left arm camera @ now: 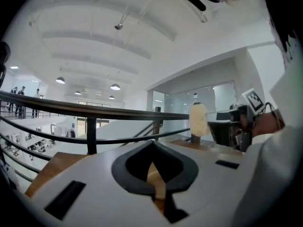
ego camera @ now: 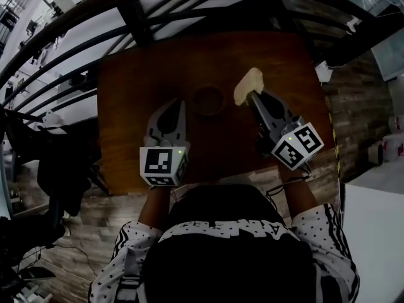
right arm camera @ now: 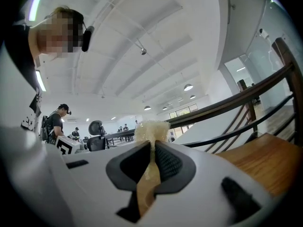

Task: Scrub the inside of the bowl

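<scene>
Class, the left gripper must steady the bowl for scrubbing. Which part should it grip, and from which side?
Probably the left rim of the bowl, one jaw inside, one outside, coming down from the left. It stands upright, open-topped; the shut left gripper is on that side, and the right gripper holds the sponge at its right.

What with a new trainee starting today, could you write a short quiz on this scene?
1. True or false: the left claw is shut on the bowl.
2. What does the right claw grip? A) a sponge B) a spoon C) nothing
3. Fill in: the bowl stands on the wooden ____.

Key: 1 false, the left claw is shut but empty, and the bowl stands free. 2 A. 3 table.
</scene>
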Demonstrator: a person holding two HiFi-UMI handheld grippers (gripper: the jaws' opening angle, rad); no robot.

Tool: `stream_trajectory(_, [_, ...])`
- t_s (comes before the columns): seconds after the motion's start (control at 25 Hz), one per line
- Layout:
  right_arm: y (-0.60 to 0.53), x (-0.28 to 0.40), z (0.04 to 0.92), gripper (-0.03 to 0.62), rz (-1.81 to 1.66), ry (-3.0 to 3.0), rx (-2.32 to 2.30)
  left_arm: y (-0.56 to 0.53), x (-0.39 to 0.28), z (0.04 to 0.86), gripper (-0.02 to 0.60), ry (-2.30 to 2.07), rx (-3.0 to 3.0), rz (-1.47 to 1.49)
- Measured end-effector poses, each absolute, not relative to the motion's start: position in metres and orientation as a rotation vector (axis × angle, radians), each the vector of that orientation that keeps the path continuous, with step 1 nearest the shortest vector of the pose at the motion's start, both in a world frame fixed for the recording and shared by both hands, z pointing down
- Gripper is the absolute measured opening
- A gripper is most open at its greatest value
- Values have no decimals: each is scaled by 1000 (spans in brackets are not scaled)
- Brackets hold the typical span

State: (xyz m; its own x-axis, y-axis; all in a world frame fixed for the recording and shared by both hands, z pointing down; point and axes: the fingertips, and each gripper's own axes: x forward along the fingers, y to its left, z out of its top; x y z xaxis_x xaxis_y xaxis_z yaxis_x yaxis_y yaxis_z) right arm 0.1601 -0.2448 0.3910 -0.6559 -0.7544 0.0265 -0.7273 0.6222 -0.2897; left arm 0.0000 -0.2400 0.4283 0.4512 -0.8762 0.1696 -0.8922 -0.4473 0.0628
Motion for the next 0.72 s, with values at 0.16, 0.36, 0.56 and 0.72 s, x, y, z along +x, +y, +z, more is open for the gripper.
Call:
stream_trajectory(0.16, [-239, 142, 384, 40, -396, 2786, -1201, -221, -7, 415, 14, -1529, 2569, 199])
stream_trajectory(0.36, [-237, 120, 371, 40, -305, 2864, -1131, -203, -15, 396, 15, -1522, 2596, 183])
stream_trajectory(0.56, [-238, 116, 374, 40, -274, 2894, -1128, -190, -12, 384, 15, -1533, 2566, 145])
stream_trajectory(0.72, [-241, 107, 378, 40, -286, 2904, -1101, -197, -17, 387, 15, -1531, 2582, 169])
